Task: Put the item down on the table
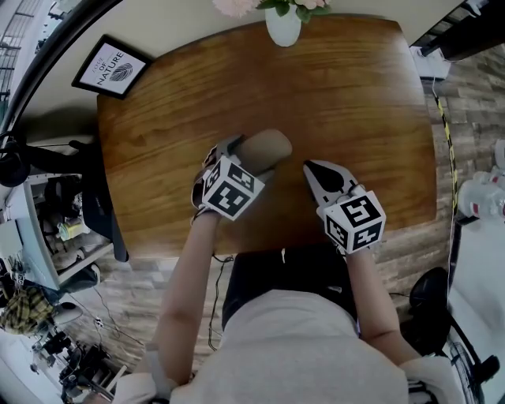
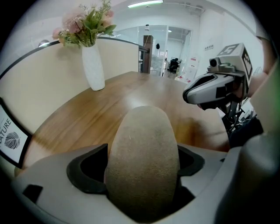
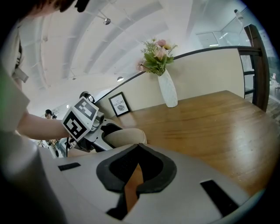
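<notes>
Item (image 1: pixel 267 147) sits mid-frame, clamped in my left tongs (image 1: pixel 243 158), not yet released onto table (image 1: pixel 355 110); right tongs (image 1: pixel 312 170) closed, empty.

Bright, even indoor light in all three views. A ceiling strip light (image 2: pixel 145 4) sits high above the wooden table (image 1: pixel 355 118). Left gripper view shows a soft pale sheen mid-tabletop, no hard glare. Soft dark shadow falls on the table's near edge, below the beige item (image 1: pixel 264 148). Heavy fisheye: the table's edges bow, and both gripper views have black vignetted corners. The beige item, close to the lens, is slightly soft. The room beyond the table's far end is washed out and hazy.
</notes>
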A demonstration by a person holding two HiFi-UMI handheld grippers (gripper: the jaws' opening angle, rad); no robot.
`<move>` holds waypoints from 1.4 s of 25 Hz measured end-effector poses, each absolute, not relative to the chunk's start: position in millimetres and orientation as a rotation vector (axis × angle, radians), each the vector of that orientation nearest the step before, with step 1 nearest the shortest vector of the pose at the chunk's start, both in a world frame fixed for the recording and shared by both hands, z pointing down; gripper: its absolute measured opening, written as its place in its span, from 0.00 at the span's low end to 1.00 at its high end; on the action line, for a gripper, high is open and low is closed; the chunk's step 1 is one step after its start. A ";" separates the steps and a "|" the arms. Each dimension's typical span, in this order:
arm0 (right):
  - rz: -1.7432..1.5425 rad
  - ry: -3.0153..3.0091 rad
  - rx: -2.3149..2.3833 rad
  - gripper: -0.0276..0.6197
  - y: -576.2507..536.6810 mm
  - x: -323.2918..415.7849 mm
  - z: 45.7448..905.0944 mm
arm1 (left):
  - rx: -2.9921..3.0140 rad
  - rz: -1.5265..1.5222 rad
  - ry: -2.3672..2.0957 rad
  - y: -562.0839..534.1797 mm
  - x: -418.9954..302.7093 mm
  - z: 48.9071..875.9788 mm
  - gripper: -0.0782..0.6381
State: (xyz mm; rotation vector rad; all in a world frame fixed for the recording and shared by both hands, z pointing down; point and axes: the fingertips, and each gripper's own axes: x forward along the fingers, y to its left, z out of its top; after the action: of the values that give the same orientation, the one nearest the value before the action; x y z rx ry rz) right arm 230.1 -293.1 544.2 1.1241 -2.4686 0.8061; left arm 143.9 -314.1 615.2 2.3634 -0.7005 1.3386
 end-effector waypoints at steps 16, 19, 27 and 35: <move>0.770 -2.484 1.116 0.06 -290.1 223.1 538.9 | 2.399 0.914 -0.917 -310.4 136.5 561.7 0.79; 0.758 -2.485 1.122 0.06 -294.3 221.0 535.1 | 2.395 0.689 -1.006 -313.2 126.3 536.1 0.75; 0.664 -2.542 1.108 0.06 -304.9 203.9 496.4 | 2.454 0.409 -1.071 -308.2 113.2 477.7 0.43; 0.570 -2.607 1.108 0.06 -308.0 183.7 449.7 | 2.552 0.245 -1.109 -303.4 103.1 430.0 0.23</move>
State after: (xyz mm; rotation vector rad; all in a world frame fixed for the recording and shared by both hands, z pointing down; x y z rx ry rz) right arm 183.7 -308.0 449.7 1.1080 -2.6069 0.5704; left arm 103.1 -303.4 430.0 2.5516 -1.1090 0.2450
